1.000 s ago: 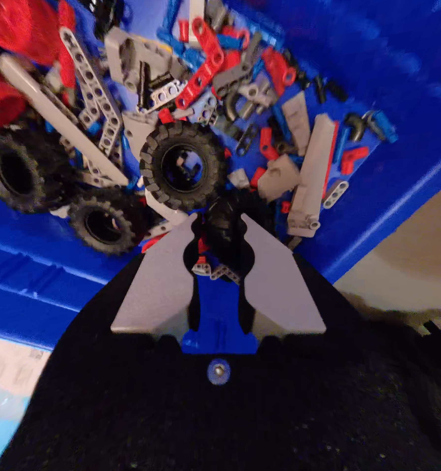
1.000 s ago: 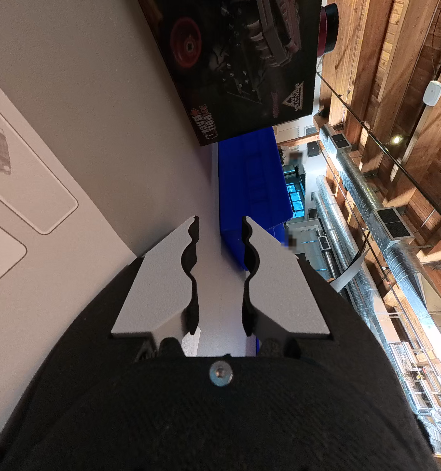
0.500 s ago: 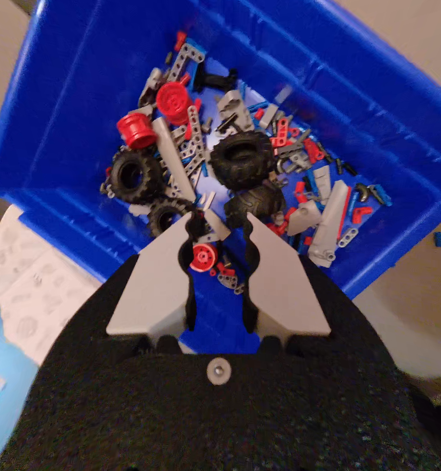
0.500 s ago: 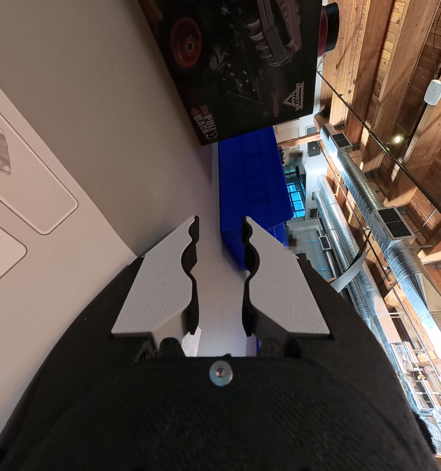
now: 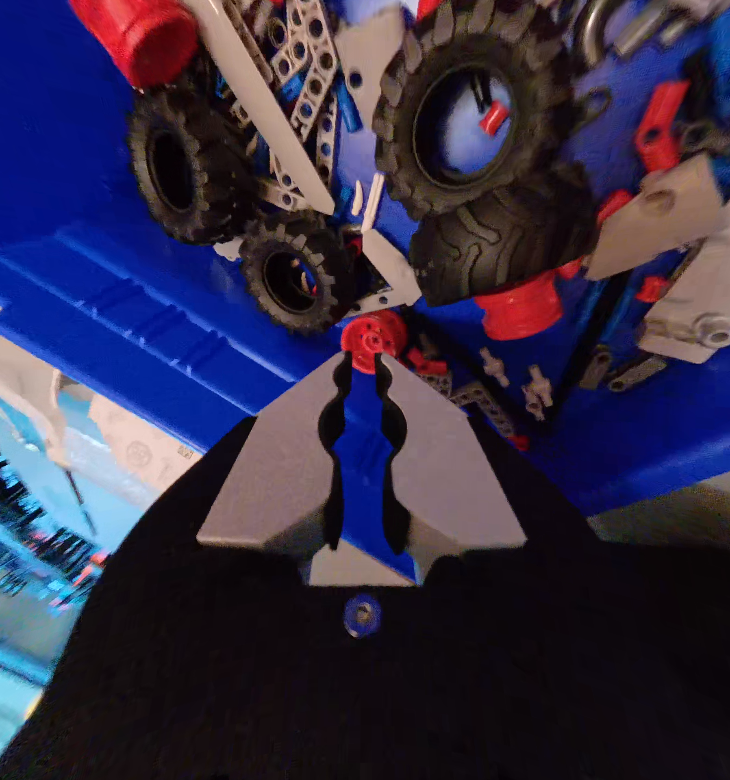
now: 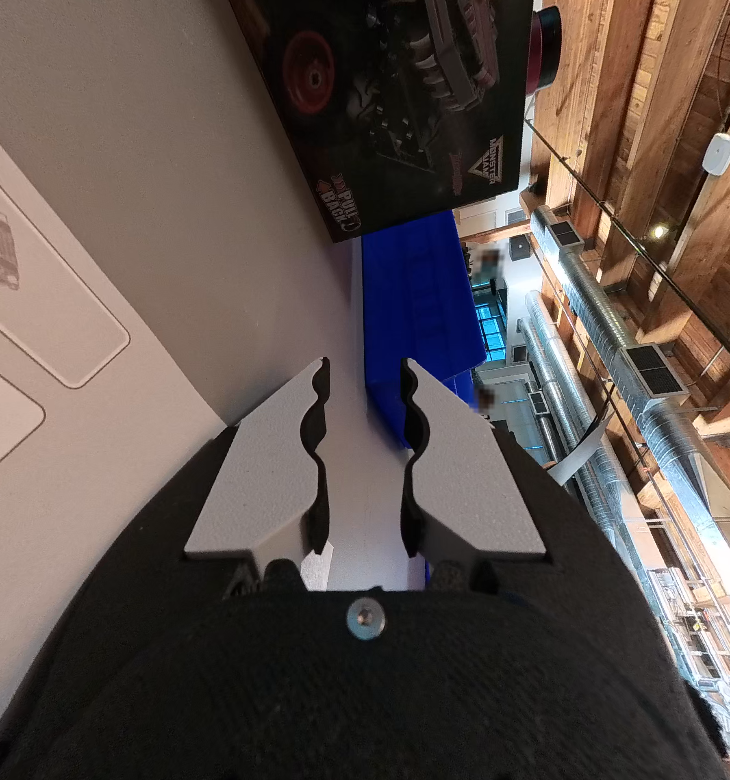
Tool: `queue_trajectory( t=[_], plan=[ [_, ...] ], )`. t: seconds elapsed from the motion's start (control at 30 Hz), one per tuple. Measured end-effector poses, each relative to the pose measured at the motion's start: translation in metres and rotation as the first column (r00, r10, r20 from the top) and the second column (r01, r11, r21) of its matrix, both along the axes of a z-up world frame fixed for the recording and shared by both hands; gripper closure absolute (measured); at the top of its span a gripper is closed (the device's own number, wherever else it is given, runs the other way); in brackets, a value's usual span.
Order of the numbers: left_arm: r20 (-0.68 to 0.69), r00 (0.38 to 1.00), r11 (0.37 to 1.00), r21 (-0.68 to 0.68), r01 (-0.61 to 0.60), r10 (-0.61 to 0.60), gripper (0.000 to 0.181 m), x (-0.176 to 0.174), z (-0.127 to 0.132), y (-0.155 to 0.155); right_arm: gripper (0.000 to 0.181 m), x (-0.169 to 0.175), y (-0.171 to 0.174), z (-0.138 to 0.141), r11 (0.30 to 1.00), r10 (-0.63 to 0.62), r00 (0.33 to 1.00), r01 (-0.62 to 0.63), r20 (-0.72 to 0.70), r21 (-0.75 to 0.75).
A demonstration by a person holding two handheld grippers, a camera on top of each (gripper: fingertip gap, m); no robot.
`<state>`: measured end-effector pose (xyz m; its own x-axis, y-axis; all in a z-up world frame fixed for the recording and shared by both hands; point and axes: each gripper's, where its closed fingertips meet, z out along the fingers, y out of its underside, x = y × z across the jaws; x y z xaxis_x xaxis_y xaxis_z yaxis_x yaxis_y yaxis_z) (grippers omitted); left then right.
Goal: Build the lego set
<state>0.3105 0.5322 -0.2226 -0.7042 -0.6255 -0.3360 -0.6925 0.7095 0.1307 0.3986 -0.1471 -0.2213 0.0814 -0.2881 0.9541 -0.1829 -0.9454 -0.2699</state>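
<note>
Reaching deeper into the blue bin than half a second ago, left gripper pinching a small red wheel hub among blurred tyres; right gripper unmoved, agape, empty, bin interior hidden.

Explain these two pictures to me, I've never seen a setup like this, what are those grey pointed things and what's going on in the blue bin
The grey pointed shapes are the two fingers of a hand-held claw. A person holds one claw in each hand, and a camera on each looks forward along its fingers, so each picture is one claw's own view.

The left claw reaches into a blue bin of loose building pieces: black tires, red wheel hubs, grey beams and panels. Its fingertips have closed in on either side of a small red wheel hub; whether they already pinch it is hard to tell.

The right claw is open and holds nothing. It looks sideways along a pale table toward the set's dark box, with instruction pages at one edge.
</note>
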Motion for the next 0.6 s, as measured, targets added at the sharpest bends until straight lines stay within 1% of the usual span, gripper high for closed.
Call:
queue_trajectory(
  t=[0.03,0.07,0.1,0.17,0.2,0.23,0.27,0.3,0.33,0.37,0.4,0.43,0.47,0.53,0.6],
  plan=[
    [-0.013,1.000,0.997,0.079,0.026,-0.025,0.179,0.000,-0.001,0.006,0.150,0.000,0.000,0.000,1.000,0.000,1.000,0.000,0.000,0.001],
    [-0.023,0.998,0.988,0.144,0.053,-0.051,0.181,0.003,-0.003,0.011,0.150,0.000,0.000,0.000,1.000,0.000,1.000,0.000,0.000,0.000],
    [-0.040,0.997,0.980,0.181,0.076,-0.070,0.181,0.005,-0.007,0.012,0.150,0.000,0.000,0.000,1.000,0.000,1.000,0.000,0.001,0.000],
    [-0.094,0.993,0.984,0.155,0.083,-0.069,0.181,0.002,-0.021,0.006,0.151,0.000,0.000,0.000,1.000,-0.001,1.000,0.001,0.002,0.000],
    [-0.080,0.995,0.984,0.163,0.078,-0.066,0.181,0.006,-0.022,0.007,0.150,0.000,0.000,0.000,1.000,-0.001,1.000,0.001,0.004,-0.003],
    [-0.072,0.996,0.988,0.141,0.063,-0.053,0.181,0.006,-0.022,0.005,0.150,0.000,0.000,0.001,1.000,-0.001,1.000,0.001,0.005,-0.005],
    [-0.067,0.997,0.995,0.080,0.054,-0.048,0.181,0.005,-0.023,-0.002,0.150,0.000,0.000,0.001,1.000,-0.001,1.000,0.001,0.004,-0.004],
    [-0.067,0.996,0.998,-0.023,0.061,-0.062,0.181,0.003,-0.023,-0.015,0.150,0.000,0.000,0.000,1.000,-0.001,1.000,0.001,0.004,-0.003],
    [-0.065,0.993,0.986,-0.146,0.083,-0.094,0.181,0.000,-0.022,-0.032,0.150,0.000,0.000,0.000,1.000,-0.001,1.000,0.001,0.003,-0.002],
    [-0.062,0.990,0.958,-0.266,0.108,-0.129,0.181,-0.003,-0.019,-0.049,0.150,0.000,0.000,0.000,1.000,0.000,1.000,0.000,0.003,-0.001],
    [-0.035,0.988,0.935,-0.330,0.129,-0.148,0.181,-0.002,-0.014,-0.059,0.150,0.000,0.000,0.000,1.000,0.000,1.000,0.000,0.003,-0.001],
    [0.023,0.990,0.932,-0.337,0.137,-0.137,0.181,0.005,-0.006,-0.058,0.150,0.000,0.000,0.000,1.000,0.000,1.000,0.000,0.003,-0.001],
    [0.096,0.991,0.939,-0.323,0.121,-0.095,0.181,0.015,0.003,-0.051,0.150,0.000,0.000,0.000,1.000,0.000,1.000,0.000,0.003,-0.002],
    [0.223,0.974,0.952,-0.306,0.027,0.044,0.181,0.035,0.021,-0.031,0.150,0.000,0.000,0.000,1.000,-0.001,1.000,0.001,0.003,-0.001],
    [0.298,0.940,0.950,-0.302,-0.074,0.168,0.181,0.048,0.031,-0.010,0.151,0.000,0.000,0.000,1.000,-0.001,1.000,0.001,0.002,-0.001]
  ],
)
